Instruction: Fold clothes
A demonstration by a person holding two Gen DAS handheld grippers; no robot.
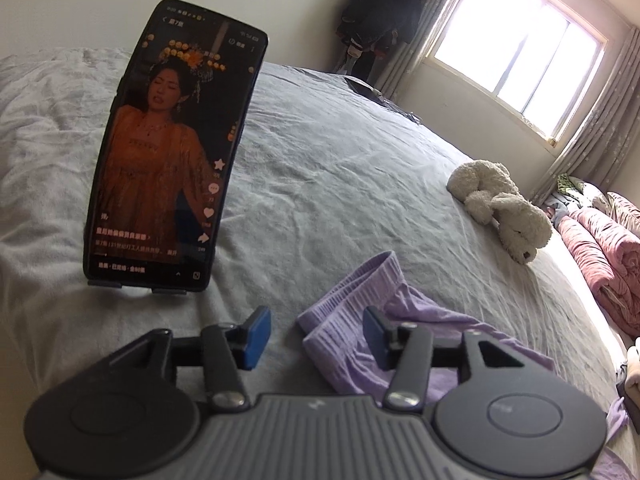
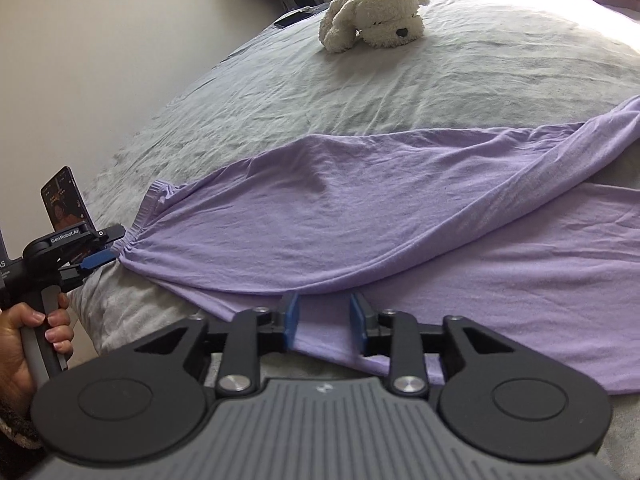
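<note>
bed: grey sheet, bright window behind.
purple trousers: spread lengthwise, one leg draped over the other.
left claw: gaping at the waistband, gripping nothing.
right claw: parted astride the near hem, likely readying a pinch.

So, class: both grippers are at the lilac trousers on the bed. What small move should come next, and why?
Probably close both. The left gripper is open at the ribbed waistband of the lilac trousers; the right gripper is open over the near edge. Neither grips cloth yet, and one leg lies crumpled across the other, so nothing can be lifted or straightened.
</note>
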